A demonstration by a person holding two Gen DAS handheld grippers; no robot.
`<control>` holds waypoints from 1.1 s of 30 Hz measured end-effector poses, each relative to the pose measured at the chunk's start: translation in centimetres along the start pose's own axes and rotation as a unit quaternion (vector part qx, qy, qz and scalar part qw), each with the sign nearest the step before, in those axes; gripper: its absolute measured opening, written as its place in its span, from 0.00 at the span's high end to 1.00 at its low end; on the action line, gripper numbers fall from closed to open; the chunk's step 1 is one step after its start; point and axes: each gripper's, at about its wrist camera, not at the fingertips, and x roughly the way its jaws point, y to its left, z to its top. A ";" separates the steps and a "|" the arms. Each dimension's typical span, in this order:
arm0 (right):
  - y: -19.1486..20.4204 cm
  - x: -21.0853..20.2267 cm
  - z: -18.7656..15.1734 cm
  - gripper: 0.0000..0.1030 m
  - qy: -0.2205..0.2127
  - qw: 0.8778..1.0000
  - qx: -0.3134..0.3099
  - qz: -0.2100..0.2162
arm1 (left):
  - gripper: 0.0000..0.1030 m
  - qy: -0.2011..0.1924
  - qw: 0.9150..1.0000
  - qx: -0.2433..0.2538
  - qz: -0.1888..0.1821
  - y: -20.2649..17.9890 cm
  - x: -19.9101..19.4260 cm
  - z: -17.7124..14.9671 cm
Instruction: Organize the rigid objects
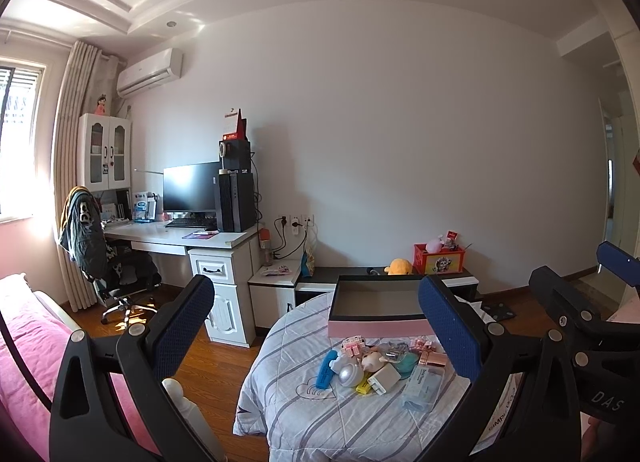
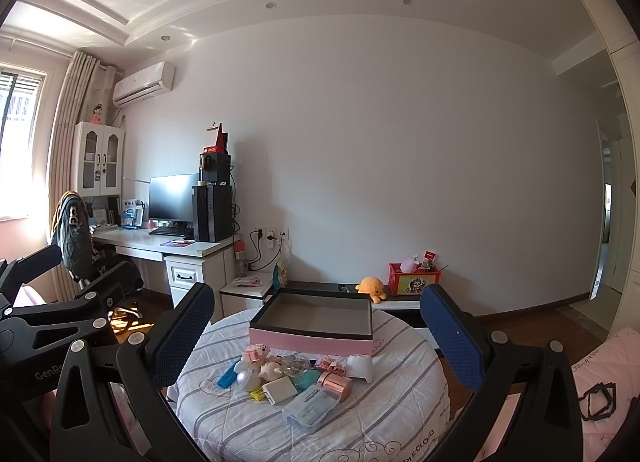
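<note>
Both the left gripper (image 1: 316, 326) and right gripper (image 2: 316, 332) have glossy black plastic frames, silver round screws and blue dimpled fingertip pads (image 2: 454, 336). White lettering marks their black bodies.

Both grippers up, jaws wide, air ahead open. Round table (image 2: 360, 418): pink box (image 2: 312, 336) blocks far side, its top open from above. Clutter pile (image 2: 288, 378) packed tight just before box, pieces touching, little finger room between. Near striped cloth bare, clear approach. Left gripper (image 1: 316, 326) and right gripper (image 2: 316, 328) well apart.
</note>
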 end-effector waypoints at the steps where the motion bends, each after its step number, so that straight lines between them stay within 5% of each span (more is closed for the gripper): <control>1: 0.0 0.0 0.1 0.00 0.000 1.000 0.000 0.000 | 0.00 0.000 1.000 0.000 0.000 0.0 0.1 -0.1; 33: 0.3 0.5 -0.7 0.00 0.006 1.000 0.000 0.001 | 0.00 0.003 1.000 0.000 0.000 0.0 0.2 -0.4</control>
